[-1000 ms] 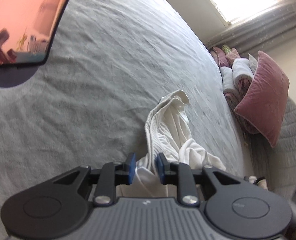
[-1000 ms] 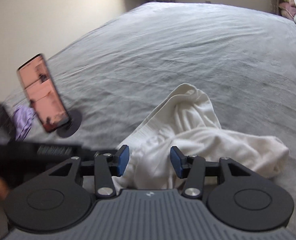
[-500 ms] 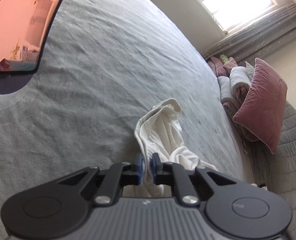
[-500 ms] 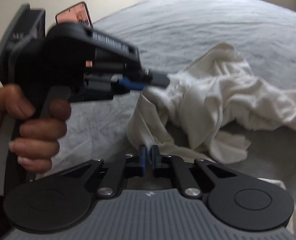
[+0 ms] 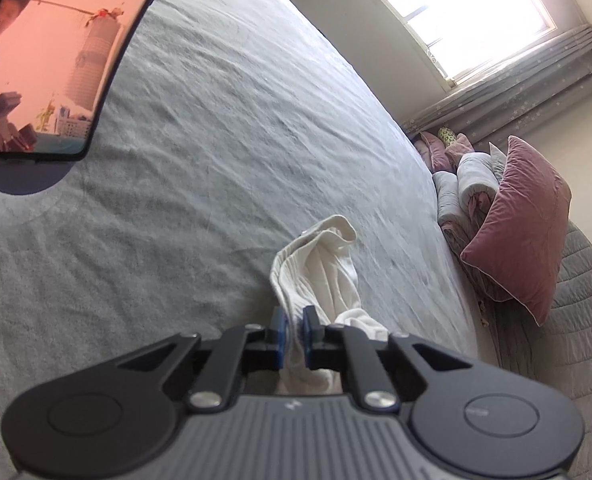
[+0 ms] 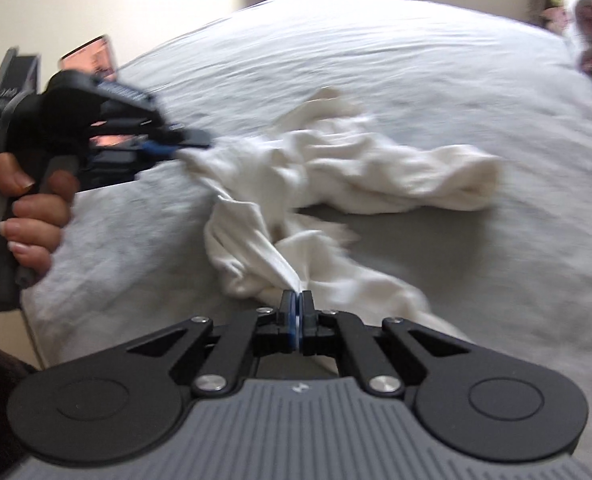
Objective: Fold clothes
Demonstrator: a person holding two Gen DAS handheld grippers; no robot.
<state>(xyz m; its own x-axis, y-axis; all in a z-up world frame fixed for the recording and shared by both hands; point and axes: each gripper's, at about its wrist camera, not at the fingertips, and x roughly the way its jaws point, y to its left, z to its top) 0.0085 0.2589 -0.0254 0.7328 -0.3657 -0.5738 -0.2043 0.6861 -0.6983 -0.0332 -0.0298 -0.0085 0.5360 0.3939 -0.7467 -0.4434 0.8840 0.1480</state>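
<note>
A crumpled white garment lies on the grey bed. My left gripper is shut on a bunched fold of the white garment, which stretches away from its blue pads. From the right wrist view, that left gripper appears at the left, held by a person's hand, pinching the cloth's left end. At the near edge my right gripper is shut on a thin pulled-up fold of the same garment. The cloth hangs taut between the two grips.
A phone on a round stand rises from the bed at the upper left. Pink and grey pillows are piled at the bed's right end below a bright window. A pale wall runs behind the bed.
The left gripper closed on the cloth. The right gripper closed on another fold and moved toward the near edge, pulling the garment out; the left gripper and hand came into its view.
</note>
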